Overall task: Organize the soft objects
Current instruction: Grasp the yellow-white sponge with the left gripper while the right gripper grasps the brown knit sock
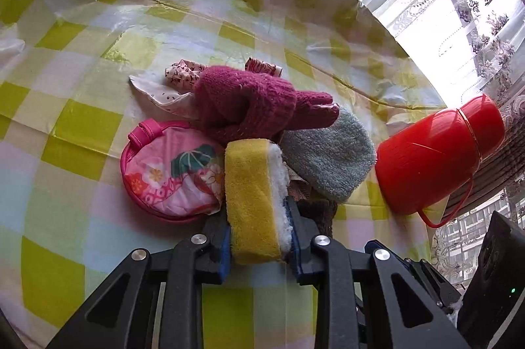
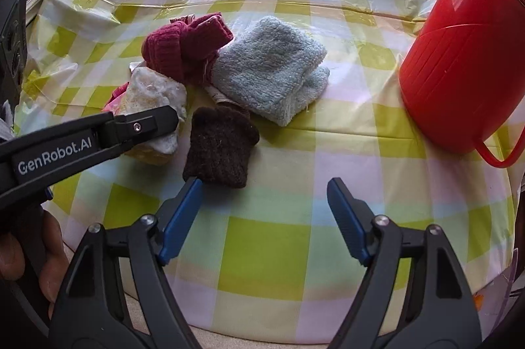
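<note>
We've barely started: our left gripper (image 1: pixel 259 237) is clamped on the yellow sponge (image 1: pixel 252 198) beside the pile, our right gripper (image 2: pixel 264 217) gapes empty near the brown knit piece (image 2: pixel 220 147); maroon glove (image 1: pixel 259 102), blue washcloth (image 2: pixel 272 70) and red basket (image 2: pixel 459 60) wait.

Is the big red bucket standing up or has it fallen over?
Fallen over. The red bucket lies on its side on the checked tablecloth, its thin handle resting on the cloth.
</note>
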Demonstrator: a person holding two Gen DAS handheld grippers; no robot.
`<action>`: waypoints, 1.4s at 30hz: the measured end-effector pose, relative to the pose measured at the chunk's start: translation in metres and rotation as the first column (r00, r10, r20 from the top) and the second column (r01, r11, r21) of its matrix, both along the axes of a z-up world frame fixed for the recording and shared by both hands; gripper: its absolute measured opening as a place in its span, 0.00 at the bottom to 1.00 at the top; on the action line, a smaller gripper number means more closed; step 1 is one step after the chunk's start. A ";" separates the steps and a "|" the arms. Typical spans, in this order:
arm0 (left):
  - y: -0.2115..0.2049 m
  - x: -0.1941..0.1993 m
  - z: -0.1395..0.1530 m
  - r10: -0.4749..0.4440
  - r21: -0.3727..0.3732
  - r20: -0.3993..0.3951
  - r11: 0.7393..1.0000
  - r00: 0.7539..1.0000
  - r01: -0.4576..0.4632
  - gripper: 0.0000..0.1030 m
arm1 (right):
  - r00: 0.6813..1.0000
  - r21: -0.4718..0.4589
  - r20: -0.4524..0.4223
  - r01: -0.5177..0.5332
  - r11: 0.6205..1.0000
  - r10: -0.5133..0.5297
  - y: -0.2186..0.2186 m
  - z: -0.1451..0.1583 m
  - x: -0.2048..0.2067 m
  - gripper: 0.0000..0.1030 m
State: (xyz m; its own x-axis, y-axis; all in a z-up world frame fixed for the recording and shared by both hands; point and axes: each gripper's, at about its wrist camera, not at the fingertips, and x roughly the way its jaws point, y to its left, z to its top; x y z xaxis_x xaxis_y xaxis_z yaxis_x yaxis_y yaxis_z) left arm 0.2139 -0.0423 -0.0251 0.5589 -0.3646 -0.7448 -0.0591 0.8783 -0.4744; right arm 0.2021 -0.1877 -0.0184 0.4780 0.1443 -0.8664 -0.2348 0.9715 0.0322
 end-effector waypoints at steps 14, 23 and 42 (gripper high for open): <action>0.029 -0.023 0.023 0.155 0.025 0.147 0.987 0.977 -0.160 0.27 | 0.999 0.056 0.020 -0.036 0.998 0.035 0.014 0.005 0.007 0.74; 0.032 -0.024 0.021 0.163 0.021 0.149 0.986 0.975 -0.168 0.27 | 0.999 0.079 0.002 -0.047 0.996 0.047 0.023 0.005 0.009 0.72; 0.014 -0.031 0.026 0.123 0.090 0.175 0.986 0.977 -0.140 0.27 | 1.000 0.065 0.010 0.012 0.998 -0.013 0.015 0.006 0.006 0.25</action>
